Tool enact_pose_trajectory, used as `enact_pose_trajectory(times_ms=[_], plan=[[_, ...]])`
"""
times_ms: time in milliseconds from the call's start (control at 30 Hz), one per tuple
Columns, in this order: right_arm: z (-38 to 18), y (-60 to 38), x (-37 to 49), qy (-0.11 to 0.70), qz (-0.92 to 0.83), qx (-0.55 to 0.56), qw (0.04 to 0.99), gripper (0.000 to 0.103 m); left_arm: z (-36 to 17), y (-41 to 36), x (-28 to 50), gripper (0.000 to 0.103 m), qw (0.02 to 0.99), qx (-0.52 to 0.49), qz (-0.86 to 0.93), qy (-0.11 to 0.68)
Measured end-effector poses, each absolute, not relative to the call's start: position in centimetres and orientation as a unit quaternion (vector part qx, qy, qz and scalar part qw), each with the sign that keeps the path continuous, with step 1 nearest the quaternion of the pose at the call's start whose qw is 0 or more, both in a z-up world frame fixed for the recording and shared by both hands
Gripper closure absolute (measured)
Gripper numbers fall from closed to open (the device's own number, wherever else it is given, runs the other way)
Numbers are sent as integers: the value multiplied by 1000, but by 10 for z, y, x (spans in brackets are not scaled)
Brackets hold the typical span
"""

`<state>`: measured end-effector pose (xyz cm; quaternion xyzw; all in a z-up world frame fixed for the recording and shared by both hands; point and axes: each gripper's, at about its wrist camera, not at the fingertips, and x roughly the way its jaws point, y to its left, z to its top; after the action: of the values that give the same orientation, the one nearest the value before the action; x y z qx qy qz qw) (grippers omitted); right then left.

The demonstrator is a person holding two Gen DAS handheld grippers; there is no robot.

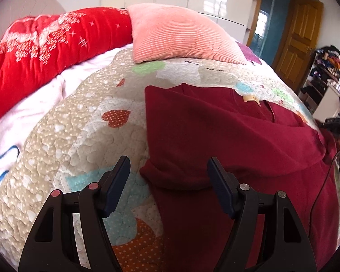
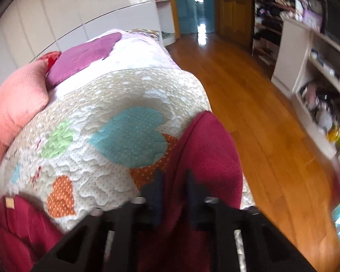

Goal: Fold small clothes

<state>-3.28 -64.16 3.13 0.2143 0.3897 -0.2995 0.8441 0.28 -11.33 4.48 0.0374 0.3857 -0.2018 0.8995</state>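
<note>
A dark red fleece garment (image 1: 226, 136) lies spread on a heart-patterned quilt (image 1: 79, 136), with a beige label (image 1: 251, 98) at its neck. My left gripper (image 1: 168, 159) hovers open over the garment's left edge, where a fold of fabric bulges between the fingers without touching them. In the right wrist view, a sleeve of the same garment (image 2: 206, 140) drapes over the bed's right edge. My right gripper (image 2: 174, 173) is shut on that sleeve's fabric. The garment's body and label (image 2: 9, 202) show at the lower left.
A pink ribbed pillow (image 1: 181, 36) and a red duvet (image 1: 45, 52) lie at the far side of the bed. Beyond the bed's edge is a wooden floor (image 2: 249, 90), with cluttered white shelves (image 2: 324, 90) on the right. A thin black cable (image 1: 324, 181) crosses the garment's right side.
</note>
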Motion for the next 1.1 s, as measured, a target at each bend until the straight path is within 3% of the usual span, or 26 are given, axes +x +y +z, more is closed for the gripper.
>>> enact_pose_trajectory(times_ms=[167, 400, 533, 667, 733, 867, 933, 1100], plan=[[84, -593, -48, 336, -217, 209, 892, 95, 44, -116, 1, 32, 895, 41, -213, 390], [127, -468, -44, 308, -40, 163, 936, 95, 50, -107, 4, 32, 877, -31, -255, 406], [100, -394, -35, 335, 45, 138, 931, 95, 45, -105, 11, 32, 850, -98, -287, 430], [36, -350, -21, 421, 86, 117, 895, 95, 44, -107, 11, 32, 847, -108, -284, 436], [19, -350, -24, 442, 88, 131, 883, 91, 48, -105, 9, 32, 847, -113, -280, 438], [32, -375, -61, 390, 77, 185, 899, 79, 59, -107, 11, 32, 844, -128, -275, 443], [37, -385, -84, 360, 66, 213, 906, 60, 65, -118, 14, 32, 844, -116, -276, 445], [42, -400, -123, 319, 16, 224, 921, 57, 69, -173, 46, 26, 831, -76, -286, 470]])
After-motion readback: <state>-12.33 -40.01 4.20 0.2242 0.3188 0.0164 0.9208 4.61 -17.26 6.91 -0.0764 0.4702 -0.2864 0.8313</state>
